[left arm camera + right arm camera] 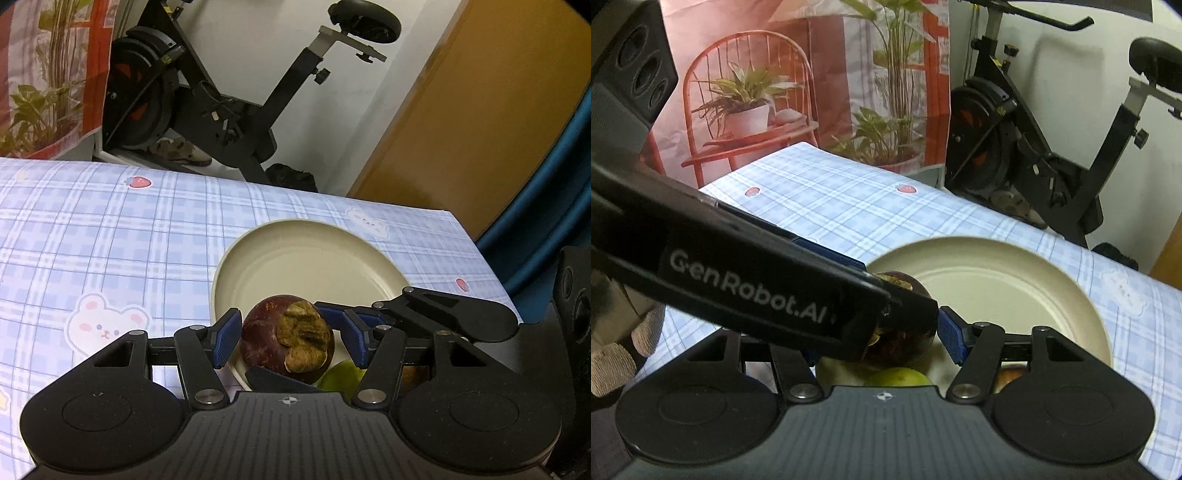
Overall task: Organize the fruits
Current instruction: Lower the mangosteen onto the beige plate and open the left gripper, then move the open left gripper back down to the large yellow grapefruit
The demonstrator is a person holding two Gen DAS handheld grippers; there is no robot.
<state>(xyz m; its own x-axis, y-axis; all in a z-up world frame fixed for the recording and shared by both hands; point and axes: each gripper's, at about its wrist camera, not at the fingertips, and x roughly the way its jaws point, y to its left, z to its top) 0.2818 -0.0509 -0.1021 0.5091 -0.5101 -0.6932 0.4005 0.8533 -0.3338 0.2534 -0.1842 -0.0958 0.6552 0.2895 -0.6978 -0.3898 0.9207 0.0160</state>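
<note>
Left claw (pixel 291 338): half spread around the mangosteen (pixel 288 338), which sits low in the middle of the left wrist view. My left blue pad (pixel 225 341) lies against its skin; the right pad looks just beside it, so I judge it a light pinch, though I cannot be sure the right pad presses.

Mangosteen: dark red and round, its dried brown cap turned toward my camera and a little to the right. It has no long axis to speak of. It is at the near rim of the plate (pixel 306 258); whether it rests there or hangs just above, I cannot tell.

Right claw (pixel 882 341): about half spread, nothing pinched that I can see. My left claw's finger crosses from the upper left of the right wrist view and hides its left pad.

Other fruit: a green fruit (pixel 899 376) lies just under the mangosteen, at the bottom centre of the right view.

Key relation: the fruit is already between my left pads, and the bare middle of the plate lies above it in the frame. The left hand is the one to act.

Surface (pixel 110 240): blue checked cloth.
</note>
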